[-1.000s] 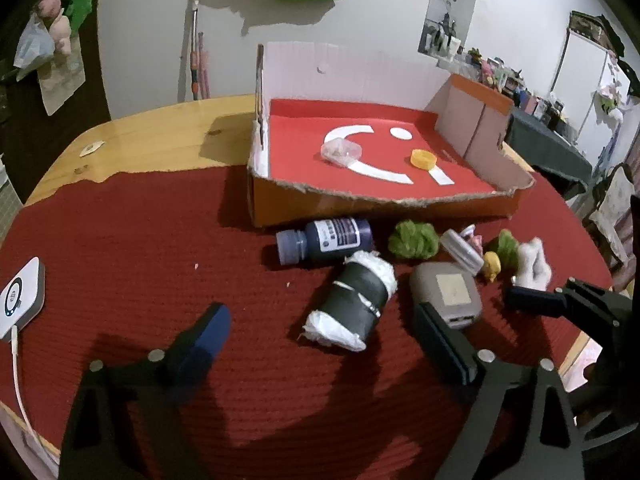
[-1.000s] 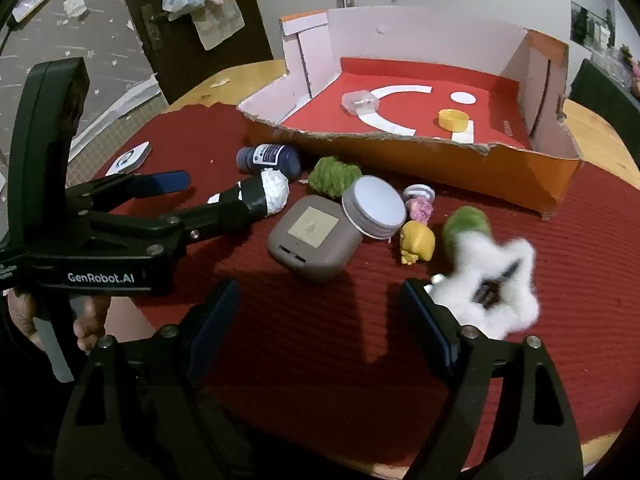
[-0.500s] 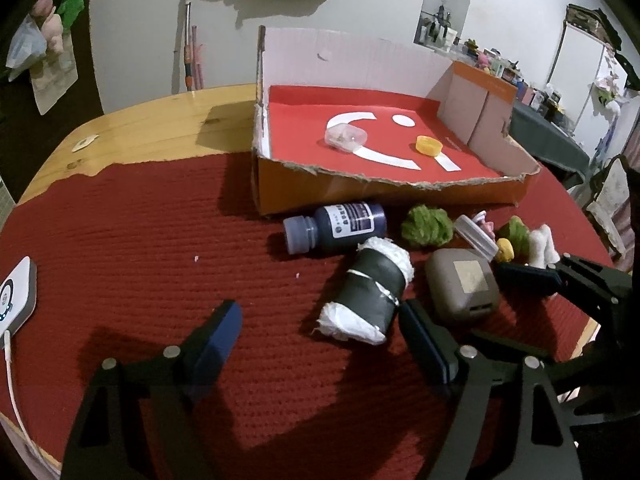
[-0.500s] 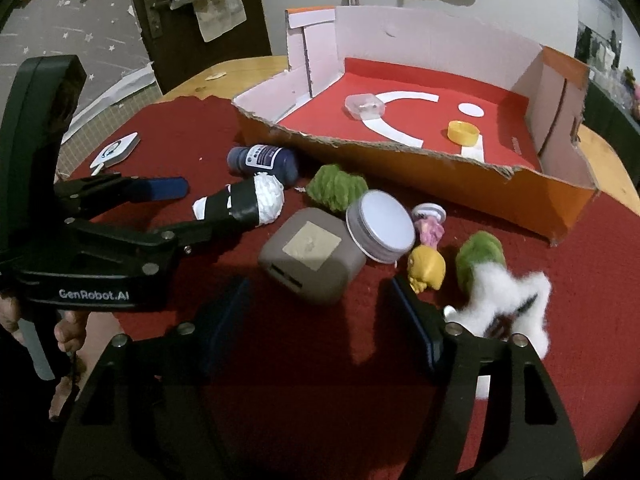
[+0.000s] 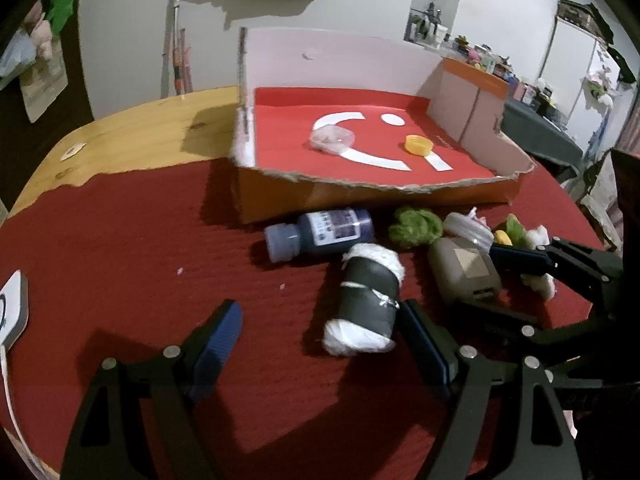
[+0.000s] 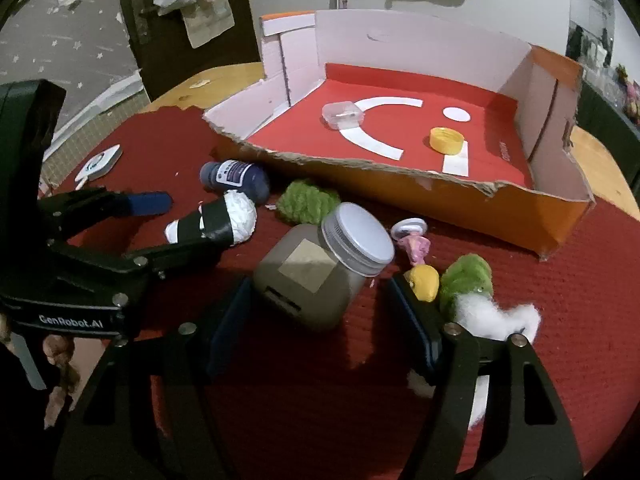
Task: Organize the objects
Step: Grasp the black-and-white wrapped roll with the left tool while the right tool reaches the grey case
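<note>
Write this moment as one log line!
left gripper: open, beside black roll | right gripper: closing around grey jar, not gripping | cardboard box: yellow cap

box [image 6: 460, 204]: 1
bottle [image 6: 236, 176]: 1
jar [image 6: 316, 276]: 1
roll [image 6: 218, 222]: 1
green tufts [image 6: 306, 202]: 2
yellow cap [image 6: 447, 140]: 1

Wooden table [image 5: 132, 128], largely covered by red woven mat [image 5: 120, 240]. On the mat, ahead of both grippers: cardboard tray [image 6: 440, 196], dark bottle [image 5: 320, 232], wrapped roll [image 5: 366, 300], grey jar [image 6: 316, 272], green tufts [image 6: 306, 202].
</note>
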A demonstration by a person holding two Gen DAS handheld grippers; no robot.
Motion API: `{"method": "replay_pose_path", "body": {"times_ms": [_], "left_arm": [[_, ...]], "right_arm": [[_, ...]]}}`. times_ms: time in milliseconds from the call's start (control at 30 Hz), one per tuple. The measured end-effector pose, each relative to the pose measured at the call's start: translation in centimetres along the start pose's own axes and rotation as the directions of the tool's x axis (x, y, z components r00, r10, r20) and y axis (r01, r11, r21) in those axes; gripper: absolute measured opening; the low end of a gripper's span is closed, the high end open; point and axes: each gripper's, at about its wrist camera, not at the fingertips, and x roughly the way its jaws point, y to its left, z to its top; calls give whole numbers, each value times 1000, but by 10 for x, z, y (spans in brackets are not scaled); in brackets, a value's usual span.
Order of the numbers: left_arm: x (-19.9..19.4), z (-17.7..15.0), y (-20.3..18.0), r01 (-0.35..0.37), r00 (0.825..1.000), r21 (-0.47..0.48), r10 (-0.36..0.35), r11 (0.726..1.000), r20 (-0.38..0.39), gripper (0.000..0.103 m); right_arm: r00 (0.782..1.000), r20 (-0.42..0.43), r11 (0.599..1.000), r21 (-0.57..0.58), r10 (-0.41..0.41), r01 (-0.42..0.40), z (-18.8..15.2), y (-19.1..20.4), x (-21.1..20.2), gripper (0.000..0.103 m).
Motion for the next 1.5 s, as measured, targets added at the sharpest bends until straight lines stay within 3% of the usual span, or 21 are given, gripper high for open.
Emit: {"method": "replay_pose_path", "body": {"times_ms": [267,367,500,633,1500], "left_arm": [[6,4,-4,4,1000,22,-4,1000,1,76],[6,4,-7,13,1000,32,-14,999,1,68],[6,5,-13,23,1000,48,-24,999,4,55],[4,3,-20,60,998,69,-60,996,-1,35],[-4,-6,-24,67,998,53,-66,996,-10,35]], "right_arm": [[1000,5,1000,-1,6,-6,4,-1,3,63],[1000,9,1000,-4,10,-10,5,-1,4,61],[1000,9,1000,-11,10,-10,7,-1,5,59],[1000,15,1000,-3,25,-25,5,-2,2,52],[999,2,999,7,41,-41,-6,0,-7,48]]}}
